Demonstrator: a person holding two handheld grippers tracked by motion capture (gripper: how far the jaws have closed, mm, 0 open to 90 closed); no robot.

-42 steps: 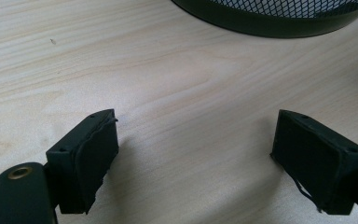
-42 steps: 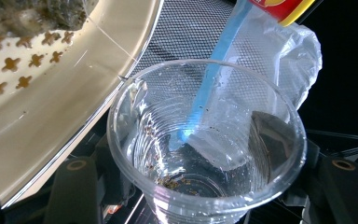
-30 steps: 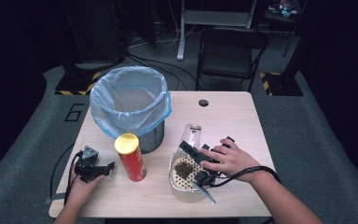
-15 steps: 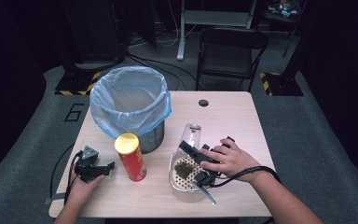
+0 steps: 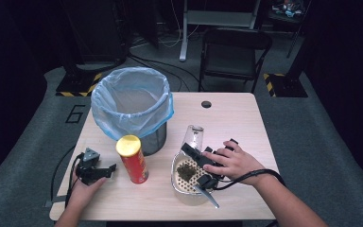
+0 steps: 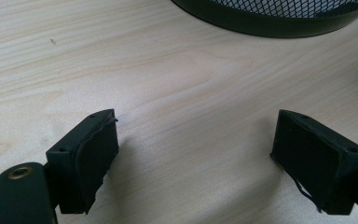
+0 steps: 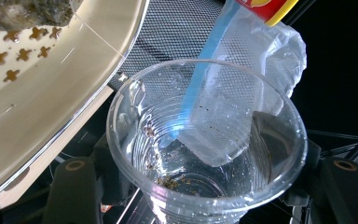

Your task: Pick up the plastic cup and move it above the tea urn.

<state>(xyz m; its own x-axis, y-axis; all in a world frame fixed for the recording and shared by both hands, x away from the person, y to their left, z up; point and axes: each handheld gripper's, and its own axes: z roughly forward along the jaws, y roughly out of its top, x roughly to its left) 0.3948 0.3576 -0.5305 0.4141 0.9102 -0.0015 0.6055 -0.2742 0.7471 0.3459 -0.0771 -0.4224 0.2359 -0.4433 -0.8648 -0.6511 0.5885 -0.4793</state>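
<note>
My right gripper (image 5: 197, 157) is shut on a clear plastic cup (image 5: 194, 136), which lies tilted with its mouth toward the far side of the table. Beside it sits a white perforated strainer bowl (image 5: 176, 185) holding a dark clump of wet leaves (image 5: 185, 171). In the right gripper view the cup (image 7: 205, 140) sits between the jaws with brown specks on its bottom, and the strainer (image 7: 42, 93) is at the left. My left gripper (image 5: 105, 171) rests open on the table, left of a red can with a yellow lid (image 5: 132, 160). Bare wood lies between its pads (image 6: 91, 156).
A mesh bin lined with a blue bag (image 5: 132, 106) stands at the back left, just behind the can; its base (image 6: 279, 14) lies ahead of the left jaws. The wooden table (image 5: 227, 118) has a cable hole (image 5: 206, 104). A black chair (image 5: 234, 52) stands beyond it.
</note>
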